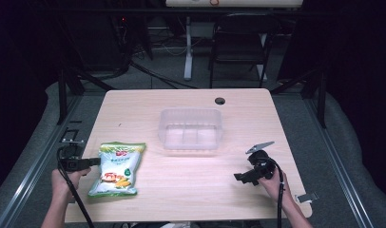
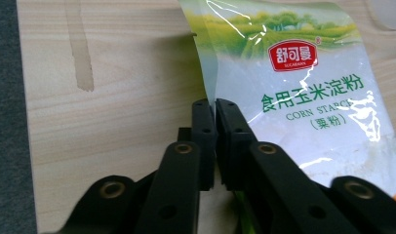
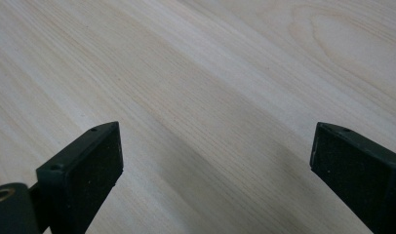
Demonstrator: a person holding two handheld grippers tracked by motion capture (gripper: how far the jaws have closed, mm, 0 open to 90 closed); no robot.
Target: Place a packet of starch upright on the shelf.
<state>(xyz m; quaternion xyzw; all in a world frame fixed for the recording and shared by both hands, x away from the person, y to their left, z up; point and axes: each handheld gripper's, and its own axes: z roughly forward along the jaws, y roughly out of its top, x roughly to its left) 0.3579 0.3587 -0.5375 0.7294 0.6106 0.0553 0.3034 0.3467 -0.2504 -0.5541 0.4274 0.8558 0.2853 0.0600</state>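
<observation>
My left hand-held gripper (image 1: 92, 162) is clenched on the thin side edge of the corn starch bag (image 1: 116, 169), which lies flat on the table (image 1: 191, 185) at its front left. That pinch is narrow; if I lift, I judge the slick film could slip out or the bag swing and sag. The clear container (image 1: 190, 129) sits mid-table, well apart. My right hand-held gripper (image 1: 239, 177) hangs released over bare wood, too far away to steady anything.
</observation>
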